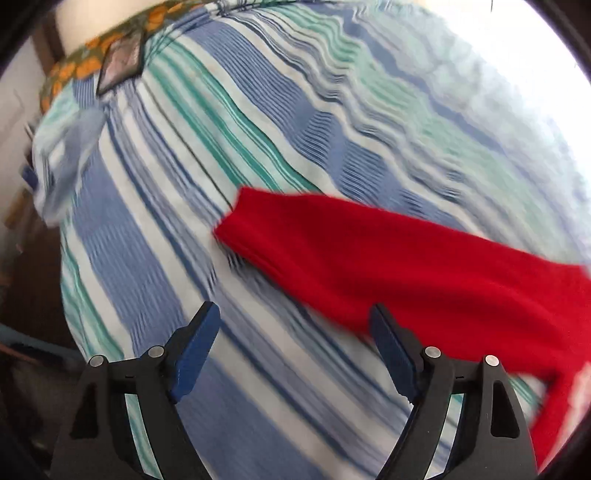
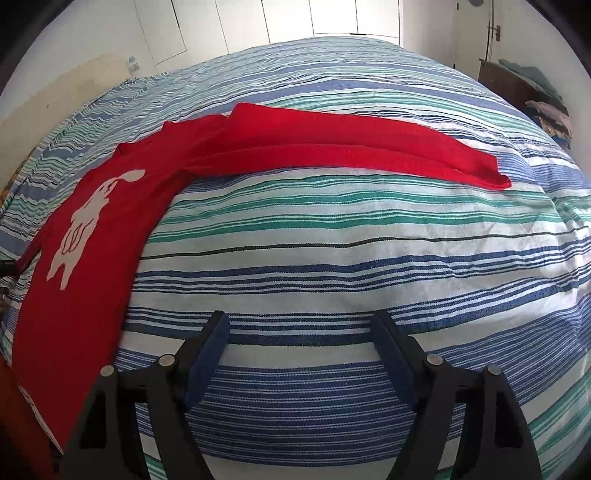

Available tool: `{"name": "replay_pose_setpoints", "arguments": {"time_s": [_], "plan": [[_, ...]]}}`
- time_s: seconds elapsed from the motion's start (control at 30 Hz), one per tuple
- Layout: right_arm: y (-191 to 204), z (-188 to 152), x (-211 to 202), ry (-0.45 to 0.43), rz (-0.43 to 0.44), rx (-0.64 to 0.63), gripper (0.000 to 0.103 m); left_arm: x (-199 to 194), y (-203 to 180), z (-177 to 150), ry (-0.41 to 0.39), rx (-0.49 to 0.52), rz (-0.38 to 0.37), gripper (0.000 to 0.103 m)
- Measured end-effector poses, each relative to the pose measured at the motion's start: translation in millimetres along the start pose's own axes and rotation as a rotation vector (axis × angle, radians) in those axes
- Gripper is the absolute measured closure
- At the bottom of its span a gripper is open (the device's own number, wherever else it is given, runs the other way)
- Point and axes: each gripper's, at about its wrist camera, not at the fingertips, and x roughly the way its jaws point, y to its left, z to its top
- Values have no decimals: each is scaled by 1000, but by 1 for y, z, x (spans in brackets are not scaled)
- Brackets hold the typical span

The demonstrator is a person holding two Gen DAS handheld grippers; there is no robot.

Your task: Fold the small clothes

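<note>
A red sweater (image 2: 110, 221) with a white animal figure (image 2: 79, 229) lies on the striped bedspread (image 2: 332, 258). Its long sleeve (image 2: 351, 147) stretches to the right across the bed. My right gripper (image 2: 299, 325) is open and empty, above bare bedspread, right of the sweater body. In the blurred left wrist view, a red sleeve (image 1: 406, 266) lies on the bedspread (image 1: 184, 184), its cuff end pointing left. My left gripper (image 1: 295, 317) is open and empty, with its right finger (image 1: 388, 339) at the sleeve's near edge.
A pale blue garment (image 1: 70, 147) lies at the bed's left edge, by an orange-flowered pillow (image 1: 92, 62) and a dark diamond-shaped object (image 1: 122, 59). A dark dresser (image 2: 517, 85) with piled clothes (image 2: 546, 110) stands at the far right. White closet doors (image 2: 295, 18) stand behind the bed.
</note>
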Motion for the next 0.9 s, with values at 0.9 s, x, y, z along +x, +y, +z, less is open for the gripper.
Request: {"name": "replay_pose_setpoints", "arguments": {"time_s": [0.9], "plan": [[-17, -16, -61, -167, -137, 48, 11, -62, -4, -135, -29, 97, -150, 19]]}}
